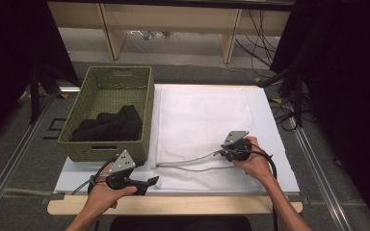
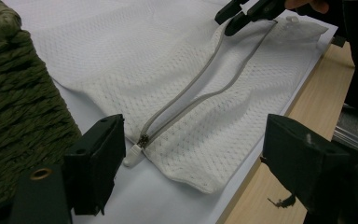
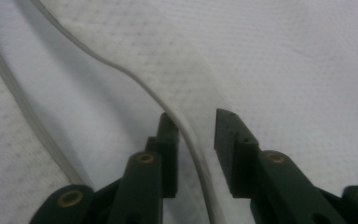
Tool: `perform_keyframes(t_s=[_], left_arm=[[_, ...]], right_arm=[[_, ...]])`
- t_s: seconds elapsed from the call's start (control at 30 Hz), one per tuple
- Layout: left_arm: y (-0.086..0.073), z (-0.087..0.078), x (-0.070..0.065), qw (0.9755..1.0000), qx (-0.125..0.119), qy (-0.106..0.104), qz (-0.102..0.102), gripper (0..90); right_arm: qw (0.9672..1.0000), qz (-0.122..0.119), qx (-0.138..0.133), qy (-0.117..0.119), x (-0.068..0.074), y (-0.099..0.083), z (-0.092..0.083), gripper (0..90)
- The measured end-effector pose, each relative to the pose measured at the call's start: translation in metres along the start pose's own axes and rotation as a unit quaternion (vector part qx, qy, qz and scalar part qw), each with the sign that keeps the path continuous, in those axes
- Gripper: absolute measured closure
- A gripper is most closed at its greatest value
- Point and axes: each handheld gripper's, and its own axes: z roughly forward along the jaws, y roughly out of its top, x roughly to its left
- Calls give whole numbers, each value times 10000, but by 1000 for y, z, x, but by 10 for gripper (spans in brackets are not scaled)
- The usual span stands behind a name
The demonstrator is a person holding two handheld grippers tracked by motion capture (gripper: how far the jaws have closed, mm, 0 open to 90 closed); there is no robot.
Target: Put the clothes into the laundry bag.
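White mesh bag (image 1: 200, 120), zipper edge (image 3: 186, 135) between right tool's (image 3: 196, 135) part-open jaws; left tool (image 2: 191, 154) wide open, empty; black cloth (image 1: 110, 124) in basket (image 1: 147, 103).

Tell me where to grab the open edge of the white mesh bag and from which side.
Grip the upper zipper edge of the mesh bag where it arches off the cloth. Probably come from the person's side: the right gripper already straddles that raised strip there, one jaw on each side, pads not yet pressing.

We see our right gripper (image 3: 196, 140) at six o'clock, its two black jaws apart with the grey zipper edge (image 3: 186, 135) running between them, not yet pinched. That edge curves off toward ten o'clock across the white mesh bag (image 3: 284, 56).
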Motion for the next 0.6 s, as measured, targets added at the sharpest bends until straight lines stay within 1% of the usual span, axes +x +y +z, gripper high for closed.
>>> perform_keyframes(t_s=[0.03, 0.07, 0.1, 0.13, 0.2, 0.23, 0.27, 0.3, 0.33, 0.37, 0.4, 0.43, 0.47, 0.53, 0.6], left_arm=[[0, 1, 0, 10000, -10, -3, -32, 207], [0, 1, 1, 10000, 4, -24, 12, 208], [0, 1, 1, 10000, 29, -40, -11, 208], [0, 2, 0, 10000, 57, 13, -14, 208], [0, 3, -1, 10000, 58, -46, -2, 209], [0, 3, -1, 9999, 78, -63, 15, 209], [0, 3, -2, 9999, 82, -74, 44, 209], [0, 3, -2, 9999, 83, -74, 45, 209], [0, 3, -2, 9999, 80, -73, 47, 209], [0, 3, -1, 9999, 126, -50, 76, 210], [0, 3, -2, 9999, 83, -61, 40, 210], [0, 2, -2, 9999, 92, -19, 38, 210], [0, 2, -2, 10000, 80, -7, 23, 211], [0, 1, 0, 9999, 95, 0, 84, 211], [0, 1, 0, 10000, 82, 28, 5, 212]], right_arm=[[10000, -24, 21, 30, 1, 3, 2, 772], [9999, -82, 63, -10, 1, 4, 2, 793], [9999, -88, 107, -6, 1, 5, 3, 807], [9999, -113, 114, -23, 1, 5, 3, 834], [9998, -182, 36, -2, 0, 3, -1, 879], [9997, -250, 8, 26, -2, 3, -3, 886], [9996, -262, -94, -37, -2, 2, -4, 891], [9999, -98, -135, -24, -3, 2, -6, 892], [9996, -218, -201, -8, -5, 2, -7, 893], [9997, -125, -210, -55, -4, 2, -8, 893], [9997, -158, -177, -92, -4, 3, -9, 894], [9994, -195, -271, -44, -4, 4, -9, 894], [9992, -234, -331, -50, -5, 5, -9, 894], [9995, -99, -310, -52, -5, 5, -11, 895], [9995, -117, -290, -26, -6, 6, -13, 894]])
